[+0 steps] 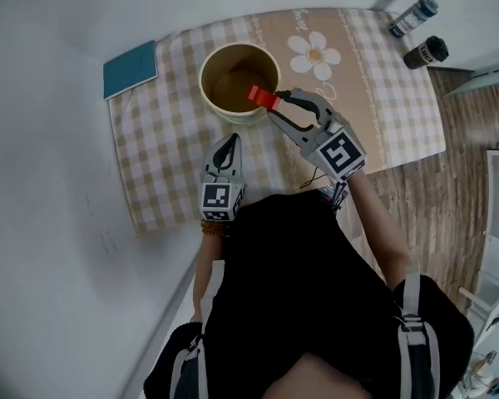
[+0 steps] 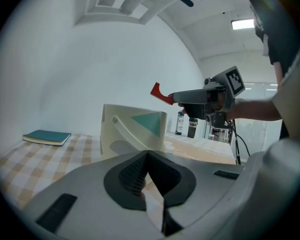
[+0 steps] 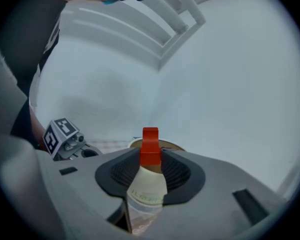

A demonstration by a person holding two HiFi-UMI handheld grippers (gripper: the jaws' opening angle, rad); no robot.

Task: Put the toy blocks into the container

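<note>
Home (checked tablecloth [image 1: 162, 127], wood flr [image 1: 461, 202])

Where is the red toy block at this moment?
In the head view, the red block is clamped in the right hand-held gripper, raised just above the right edge of the cream container on the checked cloth.

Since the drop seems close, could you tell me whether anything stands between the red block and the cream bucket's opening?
Nothing visible does. The right gripper holds the red block above the cream bucket, over its open top by the rim. The left gripper, shut and empty, sits nearer the person, off that path.
</note>
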